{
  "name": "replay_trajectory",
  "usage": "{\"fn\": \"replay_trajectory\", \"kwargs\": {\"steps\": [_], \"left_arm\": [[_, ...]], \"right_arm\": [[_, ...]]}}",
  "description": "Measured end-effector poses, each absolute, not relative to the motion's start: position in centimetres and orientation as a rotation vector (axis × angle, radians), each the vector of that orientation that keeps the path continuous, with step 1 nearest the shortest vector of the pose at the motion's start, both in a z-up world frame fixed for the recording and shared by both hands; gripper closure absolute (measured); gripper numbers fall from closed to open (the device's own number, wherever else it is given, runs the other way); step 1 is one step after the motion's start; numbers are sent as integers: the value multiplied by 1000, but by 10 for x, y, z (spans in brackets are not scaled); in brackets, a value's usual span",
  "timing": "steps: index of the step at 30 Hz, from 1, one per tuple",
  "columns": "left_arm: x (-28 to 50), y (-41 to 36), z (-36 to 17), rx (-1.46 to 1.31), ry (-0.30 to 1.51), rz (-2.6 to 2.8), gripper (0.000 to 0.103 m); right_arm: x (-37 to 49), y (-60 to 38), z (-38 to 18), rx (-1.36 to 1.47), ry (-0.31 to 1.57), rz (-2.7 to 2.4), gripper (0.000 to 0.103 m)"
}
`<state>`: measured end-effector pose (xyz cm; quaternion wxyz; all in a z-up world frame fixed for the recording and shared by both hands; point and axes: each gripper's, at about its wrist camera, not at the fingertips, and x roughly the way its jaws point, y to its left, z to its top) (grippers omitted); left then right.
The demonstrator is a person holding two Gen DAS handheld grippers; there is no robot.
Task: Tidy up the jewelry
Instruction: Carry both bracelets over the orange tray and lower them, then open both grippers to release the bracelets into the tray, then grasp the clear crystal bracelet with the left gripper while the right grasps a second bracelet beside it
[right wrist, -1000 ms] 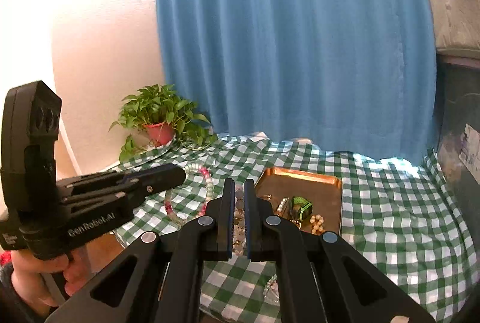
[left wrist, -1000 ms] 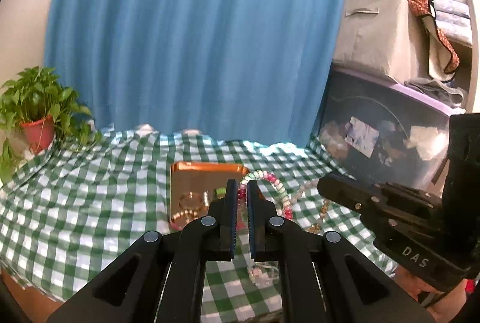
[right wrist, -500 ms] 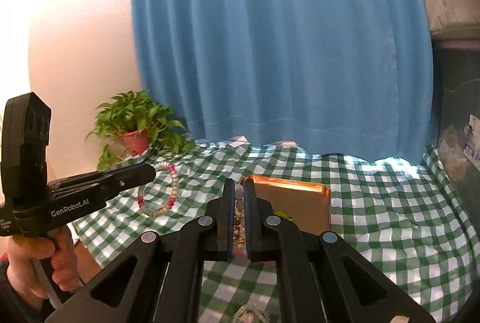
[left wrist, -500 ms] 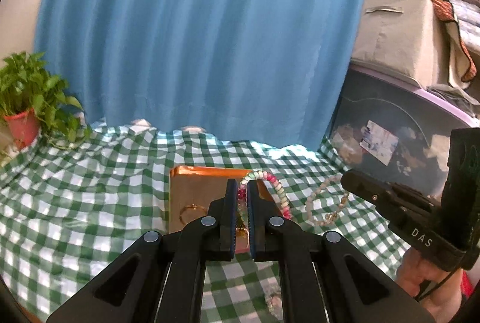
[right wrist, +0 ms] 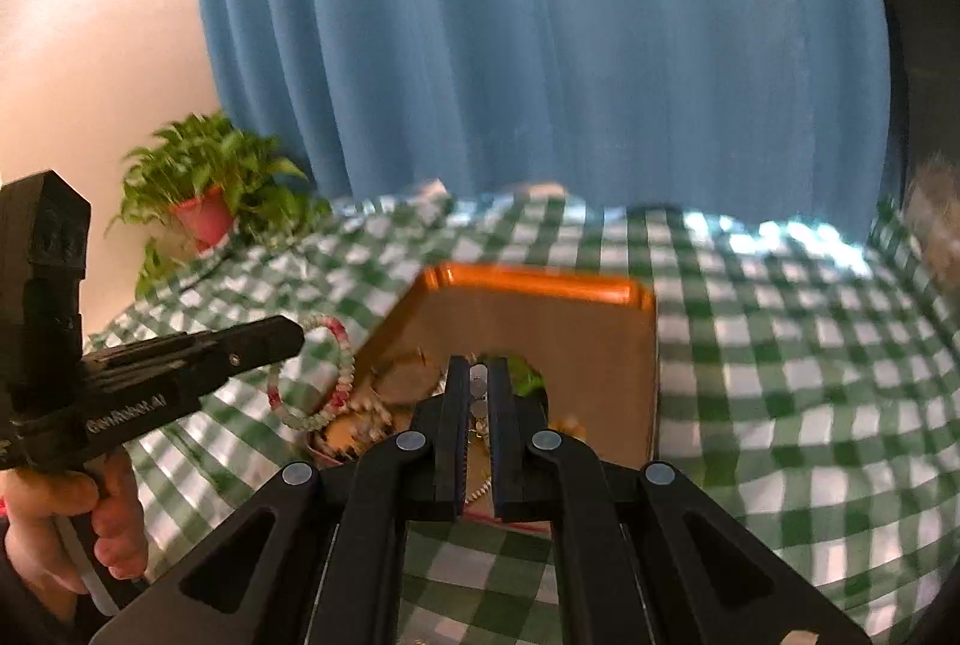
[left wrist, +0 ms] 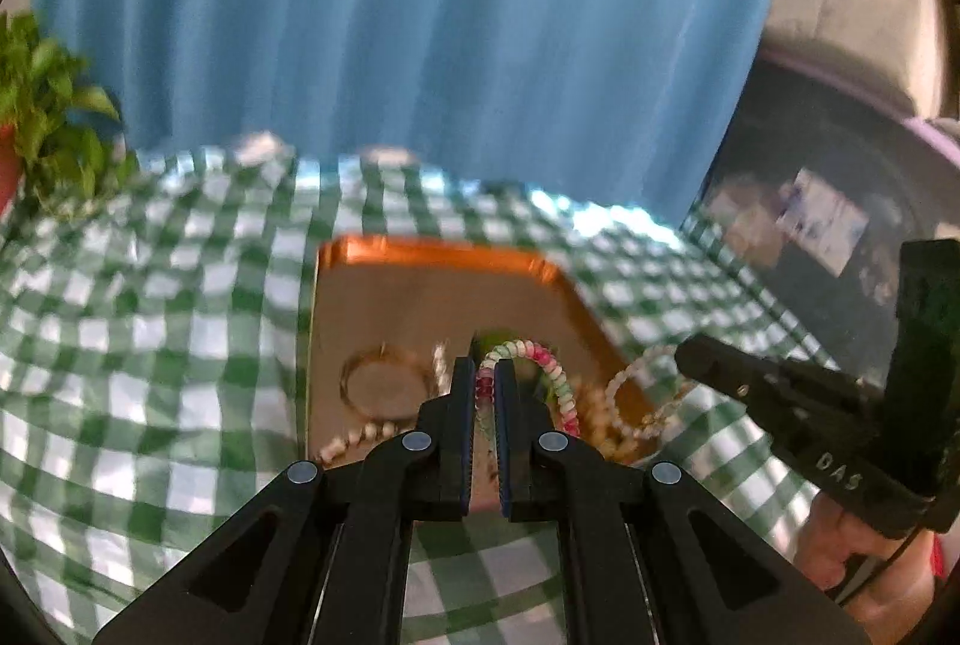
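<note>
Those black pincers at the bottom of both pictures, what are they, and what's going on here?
They are hand-held two-finger grippers, one per hand, each with a camera looking along its fingers; no robot is involved. One picture comes from the left gripper, shut on a pink, white and green beaded bracelet. The other comes from the right gripper, shut on a pale beaded chain. Each view also shows the other gripper from the side. Below, on a green-and-white checked cloth, sits a copper-coloured metal tray holding more jewelry.

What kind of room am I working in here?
Probably a lived-in home room, not a lab: a table under a green checked tablecloth, a blue curtain behind it, a potted plant and household storage bins alongside.
</note>
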<state>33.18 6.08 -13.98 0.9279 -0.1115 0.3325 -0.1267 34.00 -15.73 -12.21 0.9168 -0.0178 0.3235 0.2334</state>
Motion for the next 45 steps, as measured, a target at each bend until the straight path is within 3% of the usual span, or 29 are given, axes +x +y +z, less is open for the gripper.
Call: {"fn": "replay_trajectory", "kwargs": {"steps": [20, 22, 23, 24, 25, 26, 27, 28, 31, 38, 42, 45], "left_arm": [[370, 42, -209, -160, 870, -226, 97], [372, 41, -211, -159, 892, -216, 91], [372, 40, -211, -163, 907, -206, 84], [371, 41, -210, -168, 903, -201, 73], [368, 42, -207, -172, 891, -202, 65], [365, 42, -203, -174, 876, -201, 47], [360, 43, -198, -173, 858, -196, 36], [356, 43, -194, -169, 841, -195, 35], [340, 45, -186, -154, 824, -190, 35], [283, 37, -202, -298, 901, -319, 36], [249, 12, -205, -236, 920, -374, 57], [232, -5, -207, -205, 940, -436, 65]], "right_arm": [[372, -148, -193, -81, 868, 515, 98], [370, -148, -196, -84, 867, 517, 92], [370, -150, -197, -77, 871, 517, 87], [369, -153, -197, -66, 874, 522, 80], [368, -155, -196, -60, 871, 518, 80], [366, -159, -193, -53, 864, 509, 80], [364, -163, -190, -45, 856, 506, 79], [362, -167, -187, -38, 848, 507, 77], [353, -179, -176, -24, 814, 491, 69], [317, -198, -158, 26, 799, 487, 67], [279, -202, -155, -4, 810, 499, 67], [250, -206, -161, -20, 836, 536, 78]]}}
